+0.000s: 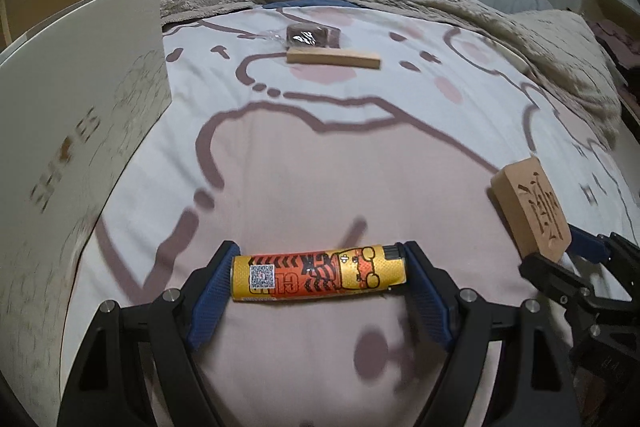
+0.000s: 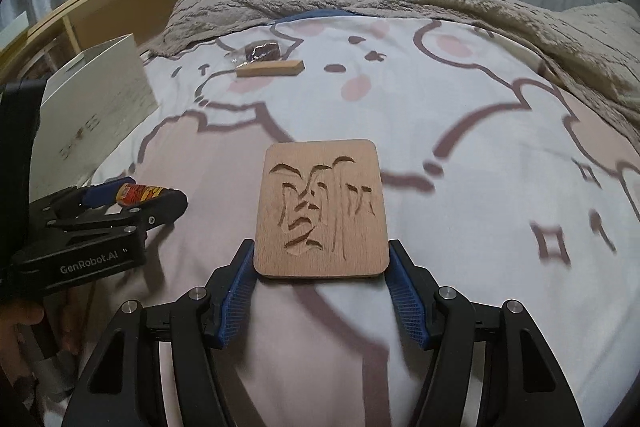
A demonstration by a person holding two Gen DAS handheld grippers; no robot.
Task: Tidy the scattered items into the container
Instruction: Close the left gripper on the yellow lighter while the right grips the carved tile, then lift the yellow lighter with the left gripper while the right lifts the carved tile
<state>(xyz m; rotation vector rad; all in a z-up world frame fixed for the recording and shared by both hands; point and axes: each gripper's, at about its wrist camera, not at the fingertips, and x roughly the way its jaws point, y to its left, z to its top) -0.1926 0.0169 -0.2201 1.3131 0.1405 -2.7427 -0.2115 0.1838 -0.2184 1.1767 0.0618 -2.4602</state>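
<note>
The left gripper (image 1: 320, 273) clamps the lighter (image 1: 318, 277) endwise; the right gripper (image 2: 322, 267) grips the carved wooden plaque (image 2: 322, 207). Carry both level to the white box (image 1: 80, 131) at left, clearing its wall before release. Wooden stick (image 1: 333, 59) and wrapped item (image 1: 310, 35) remain far.

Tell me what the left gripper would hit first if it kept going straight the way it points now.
Most likely the bedsheet: the left gripper, clamped on the lighter, angles down at it. The wooden stick lies farther along; the white box stays to the side. Depth is unclear.
</note>
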